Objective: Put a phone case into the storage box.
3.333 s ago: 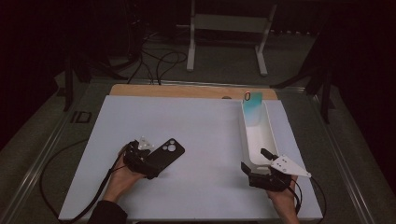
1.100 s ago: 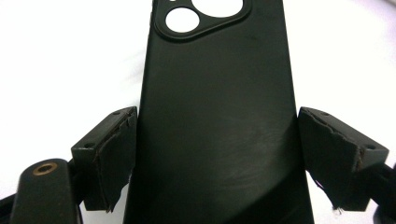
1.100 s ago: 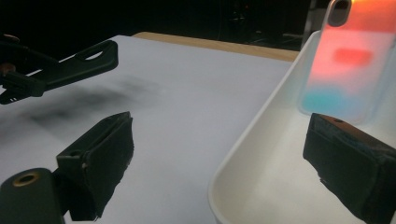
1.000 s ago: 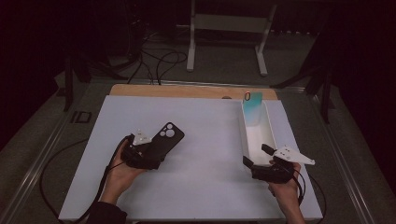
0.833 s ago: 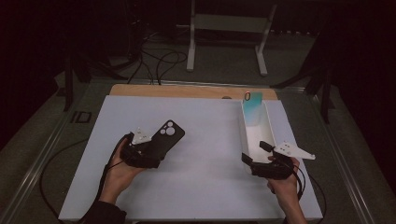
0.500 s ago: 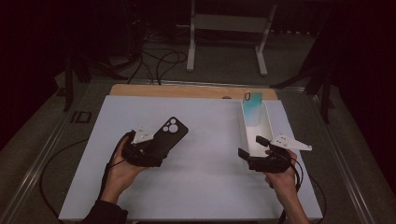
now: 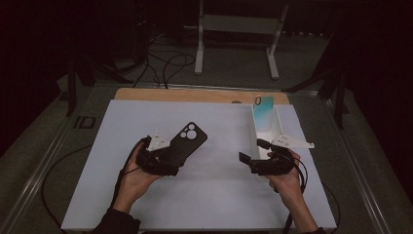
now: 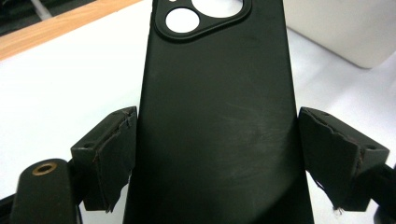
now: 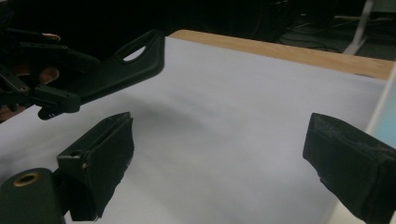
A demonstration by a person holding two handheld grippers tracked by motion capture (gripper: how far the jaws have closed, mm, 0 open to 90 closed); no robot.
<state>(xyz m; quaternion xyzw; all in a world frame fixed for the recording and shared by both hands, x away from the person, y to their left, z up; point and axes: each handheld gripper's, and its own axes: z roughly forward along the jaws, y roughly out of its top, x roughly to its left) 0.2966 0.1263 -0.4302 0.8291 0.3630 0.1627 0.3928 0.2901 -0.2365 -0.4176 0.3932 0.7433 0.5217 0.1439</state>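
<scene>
On the white tabletop (image 7: 219,204), seen from the high view, the left tongs (image 7: 165,163) sit at about 8 o'clock from the sheet's middle and pinch a black phone case (image 7: 186,144), which sticks out from them toward 1 o'clock, its camera cut-outs at the far end. From the left gripper view, the case (image 8: 217,121) runs straight up between the two black jaws, each pressing against one long edge, the round lens holes at the top. It looks lifted a little off the tabletop, though the shadowed high view leaves that unsure.

At about 4 o'clock, the right tongs (image 7: 253,155) point toward 9 o'clock, jaws spread wide and gripping nothing. The right gripper view shows bare white surface between its jaws, with the case (image 9: 119,65) and the left hand (image 9: 28,79) farther off at 10 o'clock. Just beyond the right tongs, at 2 o'clock on the tabletop, a white tray (image 7: 280,131) stands with a teal phone case (image 7: 263,114) leaning inside it.
</scene>
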